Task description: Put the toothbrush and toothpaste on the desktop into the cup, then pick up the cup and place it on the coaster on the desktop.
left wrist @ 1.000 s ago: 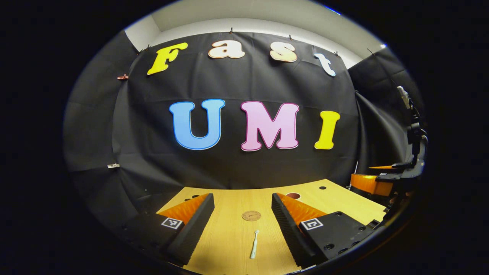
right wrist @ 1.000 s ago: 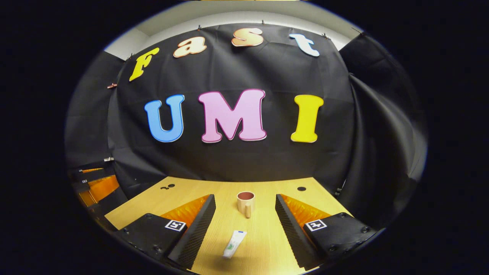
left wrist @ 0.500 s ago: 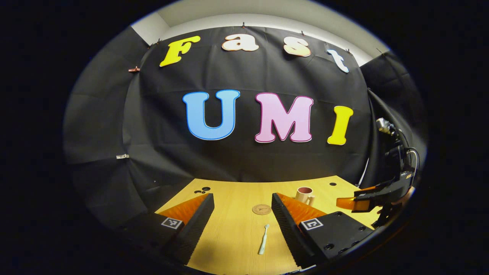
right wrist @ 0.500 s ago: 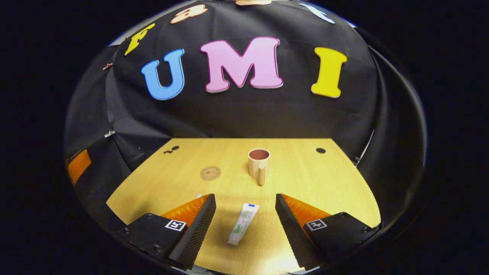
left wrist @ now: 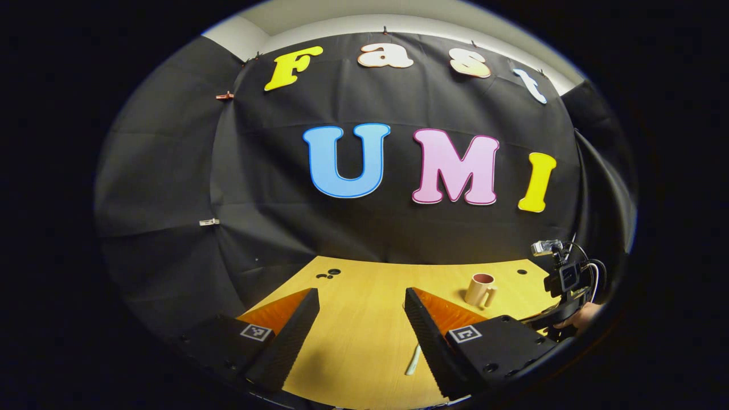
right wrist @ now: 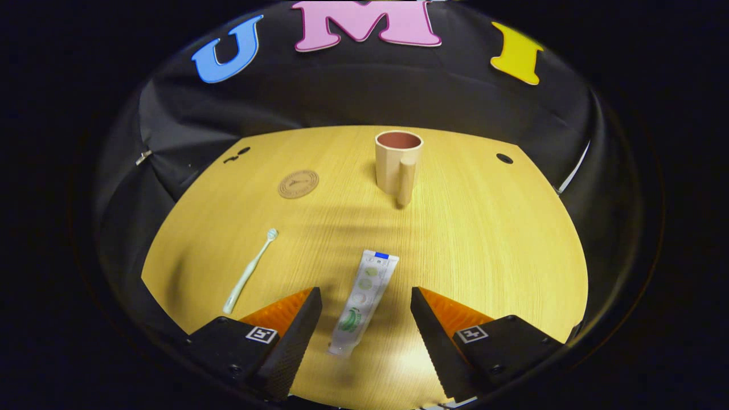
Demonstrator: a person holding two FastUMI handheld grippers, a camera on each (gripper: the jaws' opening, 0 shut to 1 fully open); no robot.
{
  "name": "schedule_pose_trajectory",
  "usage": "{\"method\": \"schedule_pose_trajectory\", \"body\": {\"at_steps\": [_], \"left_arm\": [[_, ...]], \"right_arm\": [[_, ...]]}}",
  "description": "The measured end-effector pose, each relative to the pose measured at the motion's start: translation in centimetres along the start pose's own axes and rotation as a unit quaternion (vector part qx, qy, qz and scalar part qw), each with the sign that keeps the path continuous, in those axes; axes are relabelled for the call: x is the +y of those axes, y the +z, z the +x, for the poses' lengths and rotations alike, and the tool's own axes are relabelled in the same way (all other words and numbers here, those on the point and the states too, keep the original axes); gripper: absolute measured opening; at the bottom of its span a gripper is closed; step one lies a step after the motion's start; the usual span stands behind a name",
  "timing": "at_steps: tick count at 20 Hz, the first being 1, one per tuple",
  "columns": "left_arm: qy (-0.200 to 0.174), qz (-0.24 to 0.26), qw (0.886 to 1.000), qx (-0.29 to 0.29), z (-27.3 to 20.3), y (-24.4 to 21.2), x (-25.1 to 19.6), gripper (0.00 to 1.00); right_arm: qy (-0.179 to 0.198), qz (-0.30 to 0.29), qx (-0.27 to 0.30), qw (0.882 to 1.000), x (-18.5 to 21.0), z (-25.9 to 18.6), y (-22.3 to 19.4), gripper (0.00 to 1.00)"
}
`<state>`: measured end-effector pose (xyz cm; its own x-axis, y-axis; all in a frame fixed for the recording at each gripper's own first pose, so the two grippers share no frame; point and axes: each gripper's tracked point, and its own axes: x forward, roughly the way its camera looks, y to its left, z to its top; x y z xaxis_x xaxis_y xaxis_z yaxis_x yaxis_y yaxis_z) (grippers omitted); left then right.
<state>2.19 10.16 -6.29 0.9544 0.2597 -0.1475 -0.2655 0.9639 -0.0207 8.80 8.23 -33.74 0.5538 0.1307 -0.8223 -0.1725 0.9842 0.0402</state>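
Right gripper (right wrist: 365, 304): jaws spread wide, holding nothing, poised over the white plastic toothpaste tube with green print (right wrist: 361, 303). The tube lies flat on the pale wooden desktop (right wrist: 484, 239), directly between the two fingers, its long axis running away from the camera and leaning slightly right, blue-marked end farthest. The fingers straddle its width, so a straight descent and close looks like what the next move needs. Left gripper (left wrist: 361, 324): jaws equally wide, empty, held above the desktop; the slim pale-green toothbrush (right wrist: 249, 271) lies just beside the inner edge of its right-hand finger, off-centre, partly hidden. In the right gripper view the toothbrush lies flat, left of the tube, bristle end farthest. Beyond the tube stands the beige cup with reddish interior (right wrist: 397, 165), upright, handle towards the camera; the round brown coaster (right wrist: 298, 184) lies to its left, apart. Right gripper is nearer the tube, left nearer the brush. Count: one tube, one toothbrush, one cup, one coaster.
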Motion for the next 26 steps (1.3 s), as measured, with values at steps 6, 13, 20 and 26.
{"method": "schedule_pose_trajectory", "body": {"at_steps": [6,13,20,26], "left_arm": [[0.036,-0.005,0.999,0.021,-0.3,-1.4,1.2,0.96],[0.036,0.011,0.999,0.027,-0.6,-1.5,0.5,0.97],[0.005,0.02,0.999,0.032,-0.1,-1.9,-2.1,0.97],[-0.031,0.028,0.998,0.049,1.6,-3.1,-5.5,0.97]], "right_arm": [[-0.003,0.009,0.079,0.997,0.0,4.0,-3.1,0.98],[-0.015,-0.005,0.093,0.996,0.0,5.2,-3.3,0.84],[0.01,-0.014,0.101,0.995,0.6,5.1,-3.4,0.43],[0.036,0.014,0.103,0.994,-0.1,4.5,-3.0,0.31]]}}
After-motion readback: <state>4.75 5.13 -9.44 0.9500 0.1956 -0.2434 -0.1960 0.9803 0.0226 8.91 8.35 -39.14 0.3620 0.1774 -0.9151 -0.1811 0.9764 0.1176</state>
